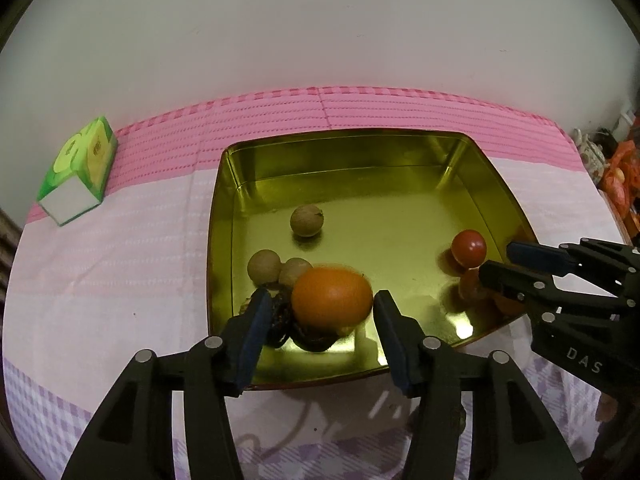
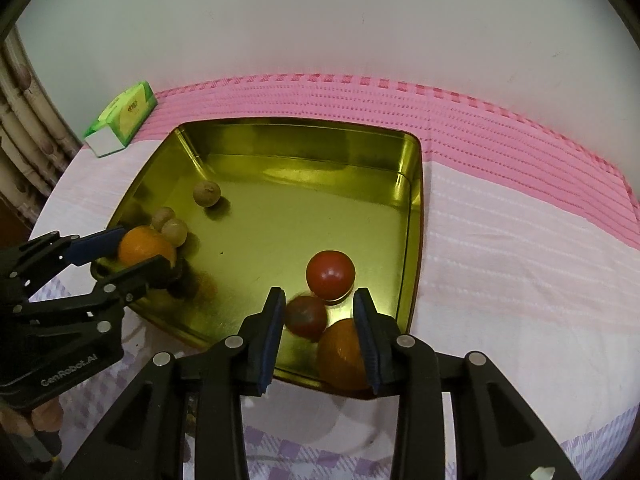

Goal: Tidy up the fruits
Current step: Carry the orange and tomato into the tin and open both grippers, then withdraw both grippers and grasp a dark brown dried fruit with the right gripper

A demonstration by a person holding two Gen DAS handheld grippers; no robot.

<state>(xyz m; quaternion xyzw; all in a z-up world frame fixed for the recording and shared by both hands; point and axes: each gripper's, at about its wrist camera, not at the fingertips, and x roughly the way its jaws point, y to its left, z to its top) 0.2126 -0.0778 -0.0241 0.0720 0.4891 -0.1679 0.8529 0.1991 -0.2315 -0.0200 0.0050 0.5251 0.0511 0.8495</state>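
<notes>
A gold metal tray (image 1: 360, 176) (image 2: 304, 172) holds the fruit. My left gripper (image 1: 320, 308) is open, its fingers on either side of an orange (image 1: 331, 298) (image 2: 146, 249) at the tray's near left, which rests on dark fruits (image 1: 312, 338). Three brown longans (image 1: 307, 221) (image 2: 206, 193) lie behind it. My right gripper (image 2: 319, 308) is open over the tray's near right corner, around a blurred red tomato (image 2: 306, 317) and beside a second orange (image 2: 344, 354). Another tomato (image 2: 330, 274) (image 1: 469, 247) sits just beyond.
The tray sits on a pink and white cloth (image 1: 120, 248) against a white wall. A green tissue box (image 1: 78, 170) (image 2: 122, 120) stands at the far left. Cluttered items (image 1: 616, 168) lie beyond the table's right edge.
</notes>
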